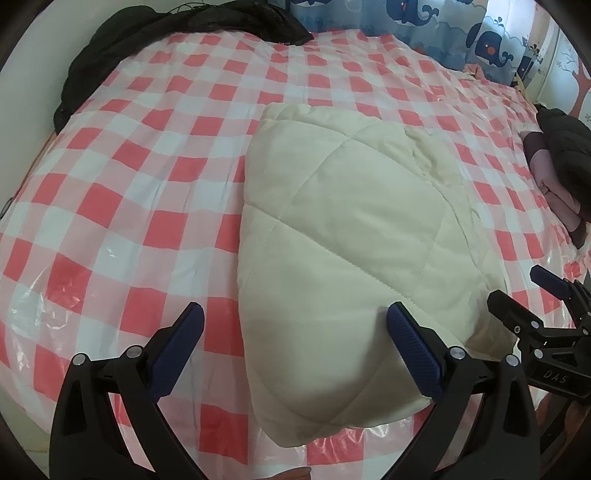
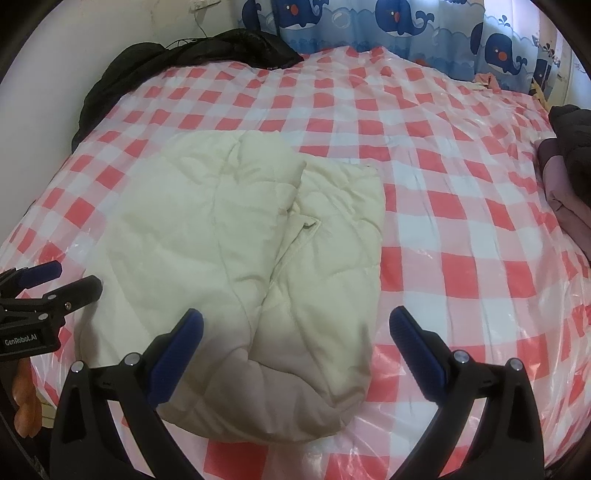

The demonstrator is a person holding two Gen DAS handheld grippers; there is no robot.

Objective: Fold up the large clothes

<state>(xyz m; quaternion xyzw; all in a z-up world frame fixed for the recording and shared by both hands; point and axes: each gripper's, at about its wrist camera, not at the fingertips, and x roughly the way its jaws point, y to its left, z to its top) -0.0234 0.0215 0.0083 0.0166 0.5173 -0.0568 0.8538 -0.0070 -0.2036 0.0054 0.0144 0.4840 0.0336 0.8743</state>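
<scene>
A cream quilted padded garment (image 1: 343, 236) lies folded into a thick bundle on the red-and-white checked bed cover (image 1: 147, 177). It also shows in the right wrist view (image 2: 236, 266), with a sleeve fold running down its middle. My left gripper (image 1: 295, 317) is open and empty, over the bundle's near left edge. My right gripper (image 2: 295, 325) is open and empty, over the bundle's near right corner. The right gripper also shows in the left wrist view (image 1: 532, 291), open, just right of the garment. The left gripper shows at the left of the right wrist view (image 2: 74, 277).
A black garment (image 1: 177, 33) is heaped along the far left edge of the bed. A stack of dark and mauve folded clothes (image 1: 557, 166) sits at the right edge. A blue whale-print curtain (image 2: 388, 29) hangs behind the bed. The cover (image 2: 461, 221) is shiny plastic.
</scene>
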